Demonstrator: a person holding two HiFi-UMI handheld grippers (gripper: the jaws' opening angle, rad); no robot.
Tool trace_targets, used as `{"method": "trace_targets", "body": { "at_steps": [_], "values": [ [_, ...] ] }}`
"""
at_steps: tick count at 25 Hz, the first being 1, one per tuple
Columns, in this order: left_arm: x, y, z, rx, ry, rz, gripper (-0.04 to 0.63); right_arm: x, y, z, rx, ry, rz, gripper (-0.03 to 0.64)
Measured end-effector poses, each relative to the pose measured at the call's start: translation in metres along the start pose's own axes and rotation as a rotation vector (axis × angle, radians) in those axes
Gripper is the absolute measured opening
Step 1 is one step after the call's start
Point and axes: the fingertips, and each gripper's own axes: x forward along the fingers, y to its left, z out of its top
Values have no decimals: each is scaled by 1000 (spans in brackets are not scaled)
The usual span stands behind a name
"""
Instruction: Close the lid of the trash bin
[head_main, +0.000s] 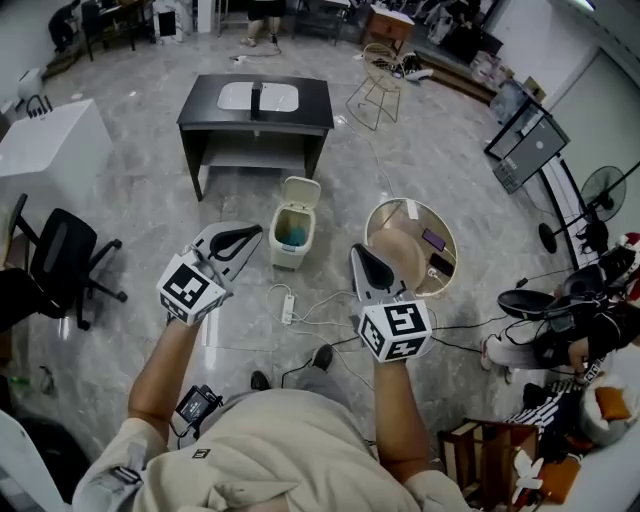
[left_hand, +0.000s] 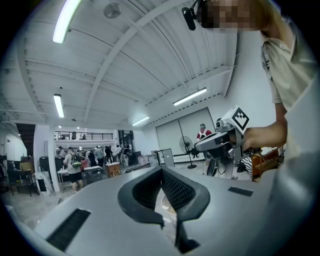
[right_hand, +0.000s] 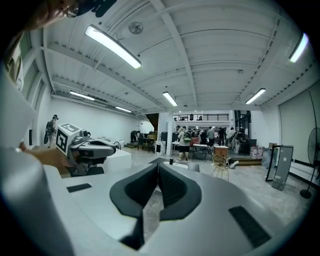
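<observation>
Marble floor (head_main: 150, 200) holds white trash bin (head_main: 290, 256), lid (head_main: 301, 190) up, blue item (head_main: 293, 235) inside

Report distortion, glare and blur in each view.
Head view: barrel distortion bends the room's edges; the glossy grey marbled floor shows soft reflections; the small white open-lidded trash bin is sharp. Left gripper view: fisheye, dark corners, the long ceiling tube light blown out. Right gripper view: same fisheye, a bright ceiling tube glaring.
</observation>
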Motion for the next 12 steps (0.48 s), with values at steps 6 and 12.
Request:
{"method": "trace_targets", "body": {
  "at_steps": [6,12],
  "values": [
    [14,20,-8,-11,46,54,17,35,-25,-3,31,-5,47,25],
    [41,38,-8,-16,96,135,17,71,-60,-7,51,2,126,25]
  ]
}}
